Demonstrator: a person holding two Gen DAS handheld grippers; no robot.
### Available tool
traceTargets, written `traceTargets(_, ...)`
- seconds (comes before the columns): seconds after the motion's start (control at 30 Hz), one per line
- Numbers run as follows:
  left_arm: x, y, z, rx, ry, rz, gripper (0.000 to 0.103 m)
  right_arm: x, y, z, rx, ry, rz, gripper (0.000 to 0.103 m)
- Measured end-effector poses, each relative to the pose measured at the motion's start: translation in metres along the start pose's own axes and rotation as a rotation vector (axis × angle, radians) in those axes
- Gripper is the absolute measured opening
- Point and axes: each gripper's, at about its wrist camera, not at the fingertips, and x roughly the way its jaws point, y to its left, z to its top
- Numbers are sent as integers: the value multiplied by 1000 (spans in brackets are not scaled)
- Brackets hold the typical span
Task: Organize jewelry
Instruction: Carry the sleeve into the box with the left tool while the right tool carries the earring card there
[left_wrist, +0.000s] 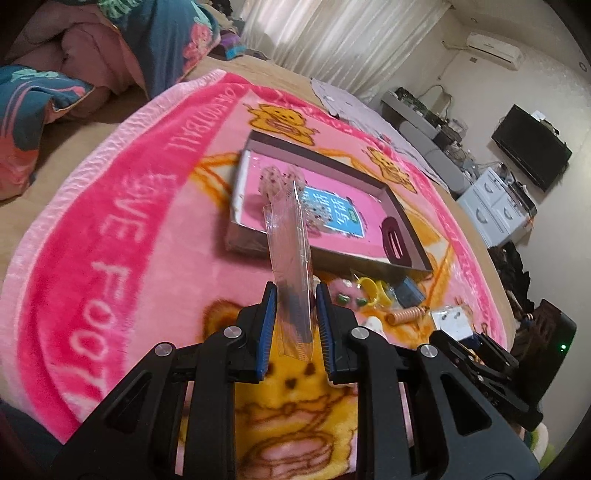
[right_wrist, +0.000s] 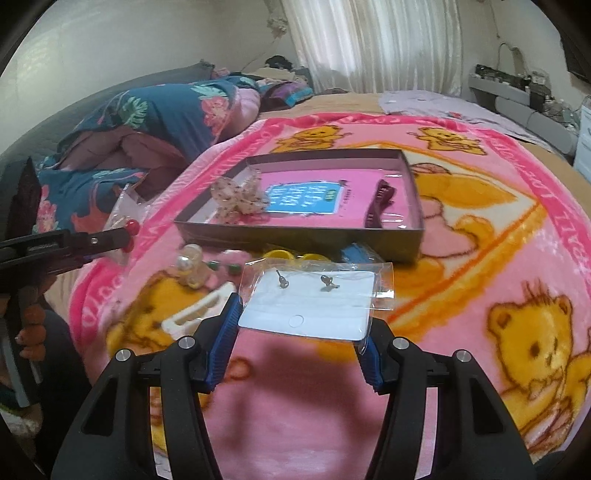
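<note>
The left tongs (left_wrist: 294, 295) are clenched on a clear plastic packet (left_wrist: 291, 258), which stands on edge between the blue pads and rises above the pink bear-print blanket (left_wrist: 147, 240) spread over the bed. What the packet contains cannot be made out in the left wrist view. The right tongs (right_wrist: 301, 334) grasp a white earring card (right_wrist: 314, 306) in a clear sleeve, held flat by its two side edges, with the jaws about half apart; two small metal stud earrings (right_wrist: 282, 282) are pinned in the upper part of the card.

A shallow grey cardboard box (right_wrist: 295, 230) with a pink floor lies in the middle of the blanket. Inside it, a spotted fabric bow (right_wrist: 236, 201) sits towards the box's left end and a dark maroon hair clip (right_wrist: 378, 205) lies near its right end, well apart, with a blue label between them.

Just outside the box's near wall, loose pieces lie on the blanket: a yellow ring-shaped piece (right_wrist: 277, 254), a pearl ornament (right_wrist: 190, 264), a pink item with green beads (right_wrist: 221, 266) and a white comb-like clip (right_wrist: 199, 312). In the left wrist view a copper-coloured spiral hair tie (left_wrist: 406, 315) lies near the same cluster.

At the left edge of the right wrist view, a hand (right_wrist: 31, 321) grips the other tool's handle.
</note>
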Motion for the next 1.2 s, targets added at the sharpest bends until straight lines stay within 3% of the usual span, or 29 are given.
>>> traceTargets(0.53, 3, 8, 16, -6, -30, 36, 14, 16, 36, 33, -82, -4, 79, 56)
traceTargets(1.2, 21, -17, 53, 65, -51, 48, 14, 9, -4, 72, -35, -80, 8, 56)
